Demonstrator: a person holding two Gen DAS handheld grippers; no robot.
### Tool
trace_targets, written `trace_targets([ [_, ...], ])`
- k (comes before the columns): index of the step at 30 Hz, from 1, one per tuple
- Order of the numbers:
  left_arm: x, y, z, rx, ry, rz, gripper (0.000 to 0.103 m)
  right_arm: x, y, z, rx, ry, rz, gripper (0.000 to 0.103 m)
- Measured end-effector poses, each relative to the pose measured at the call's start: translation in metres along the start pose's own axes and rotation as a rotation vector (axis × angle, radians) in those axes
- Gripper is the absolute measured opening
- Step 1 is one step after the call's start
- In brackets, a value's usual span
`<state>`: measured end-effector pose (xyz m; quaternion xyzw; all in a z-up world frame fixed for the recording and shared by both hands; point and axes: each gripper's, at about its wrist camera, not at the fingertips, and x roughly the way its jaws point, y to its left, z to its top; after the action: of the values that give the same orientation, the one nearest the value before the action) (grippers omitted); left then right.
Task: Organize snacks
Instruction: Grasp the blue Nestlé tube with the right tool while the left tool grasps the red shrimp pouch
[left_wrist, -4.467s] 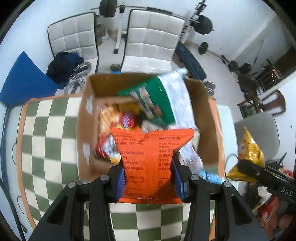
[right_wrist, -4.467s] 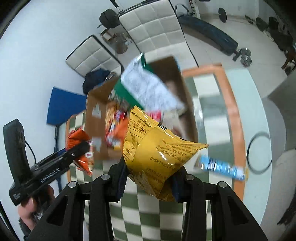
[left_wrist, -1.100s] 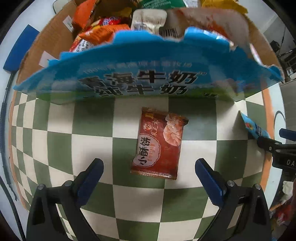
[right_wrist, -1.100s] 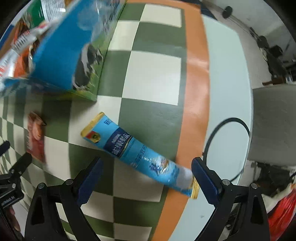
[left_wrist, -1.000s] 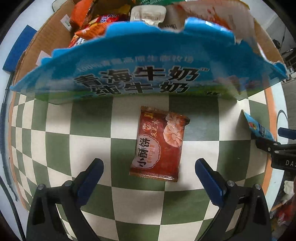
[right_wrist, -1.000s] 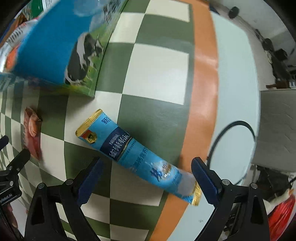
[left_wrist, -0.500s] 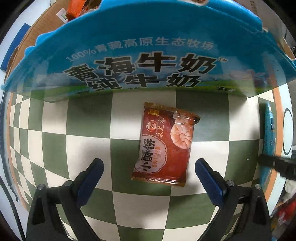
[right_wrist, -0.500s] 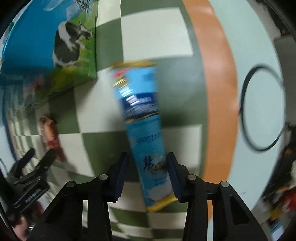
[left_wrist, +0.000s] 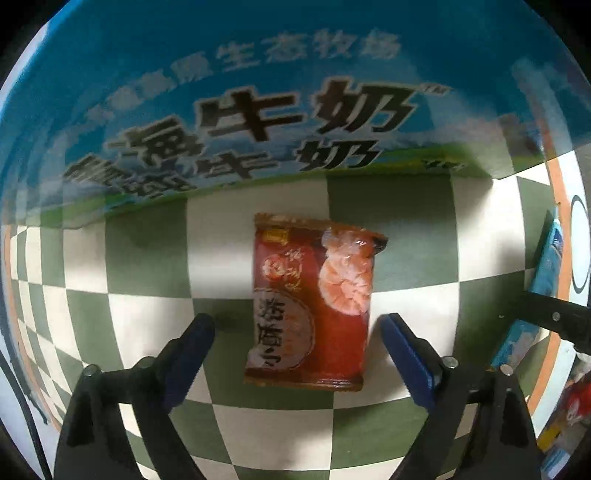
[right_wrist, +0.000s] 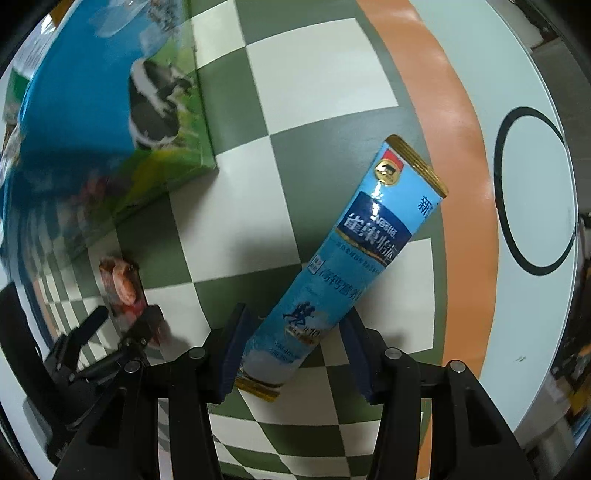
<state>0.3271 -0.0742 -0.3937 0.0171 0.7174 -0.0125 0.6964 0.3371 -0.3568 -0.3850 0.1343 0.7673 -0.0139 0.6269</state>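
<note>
A red snack packet (left_wrist: 314, 302) with a shrimp picture lies flat on the green-and-white checked table. My left gripper (left_wrist: 299, 339) is low over it, jaws open, one blue pad on each side of the packet's near half, neither touching. A long blue Nestle snack pack (right_wrist: 347, 266) lies slantwise on the table. My right gripper (right_wrist: 295, 347) is shut on its near end. The red packet (right_wrist: 123, 284) and the left gripper (right_wrist: 122, 332) also show at the left of the right wrist view.
The blue milk carton box (left_wrist: 258, 96) that holds the snacks stands just behind the red packet; its side with a cow (right_wrist: 110, 110) shows at upper left in the right wrist view. An orange border (right_wrist: 454, 122) and a white edge with a black ring (right_wrist: 532, 188) lie to the right.
My left gripper has dropped lower and closer around the red packet, still open. My right gripper has closed onto the end of the blue pack, which has turned from lying crosswise.
</note>
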Motion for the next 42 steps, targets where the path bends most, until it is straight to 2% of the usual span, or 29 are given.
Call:
trace_targets([
  [1, 0.000, -0.003, 0.002, 0.004, -0.003, -0.010, 0.082, -0.010, 0.012, 0.005, 0.005, -0.006, -0.007, 0.053],
  [3, -0.003, -0.007, 0.005, 0.010, -0.008, -0.025, 0.063, -0.011, 0.014, 0.003, 0.001, -0.013, -0.031, 0.050],
  [4, -0.005, -0.009, 0.007, 0.020, -0.014, -0.023, 0.057, -0.011, 0.016, 0.001, -0.009, -0.015, -0.046, 0.048],
  [5, -0.005, -0.011, 0.008, 0.029, -0.011, -0.021, 0.056, -0.009, 0.020, 0.000, -0.019, -0.016, -0.056, 0.043],
  [8, -0.006, -0.012, 0.005, 0.021, -0.008, -0.025, 0.056, -0.008, 0.025, -0.007, -0.070, -0.008, -0.101, 0.033],
  [15, -0.008, 0.016, -0.028, -0.047, 0.049, -0.069, 0.056, 0.007, 0.044, -0.052, -0.263, 0.060, -0.172, 0.031],
  [21, -0.004, 0.032, -0.065, -0.044, 0.085, -0.065, 0.056, 0.016, 0.041, -0.098, -0.337, 0.121, -0.182, 0.031],
  [24, -0.003, 0.032, -0.068, -0.040, 0.077, -0.062, 0.057, 0.014, 0.038, -0.105, -0.316, 0.106, -0.166, 0.032],
  [26, -0.002, 0.031, -0.066, -0.034, 0.082, -0.068, 0.058, 0.011, 0.031, -0.105, -0.271, 0.105, -0.135, 0.038],
  [28, 0.007, 0.033, -0.067, -0.025, 0.093, -0.083, 0.064, 0.010, 0.029, -0.098, -0.228, 0.099, -0.109, 0.053],
  [30, 0.012, 0.031, -0.066, -0.014, 0.103, -0.095, 0.072, 0.003, 0.021, -0.091, -0.193, 0.076, -0.078, 0.057],
  [32, 0.010, 0.027, -0.062, -0.016, 0.106, -0.095, 0.074, -0.006, 0.016, -0.086, -0.166, 0.062, -0.057, 0.060],
  [37, 0.013, 0.023, -0.058, -0.020, 0.103, -0.091, 0.074, -0.023, -0.007, -0.077, -0.115, 0.045, -0.022, 0.061],
  [42, 0.007, 0.021, -0.058, -0.043, 0.120, -0.085, 0.075, -0.022, -0.026, -0.076, -0.083, 0.048, -0.010, 0.061],
])
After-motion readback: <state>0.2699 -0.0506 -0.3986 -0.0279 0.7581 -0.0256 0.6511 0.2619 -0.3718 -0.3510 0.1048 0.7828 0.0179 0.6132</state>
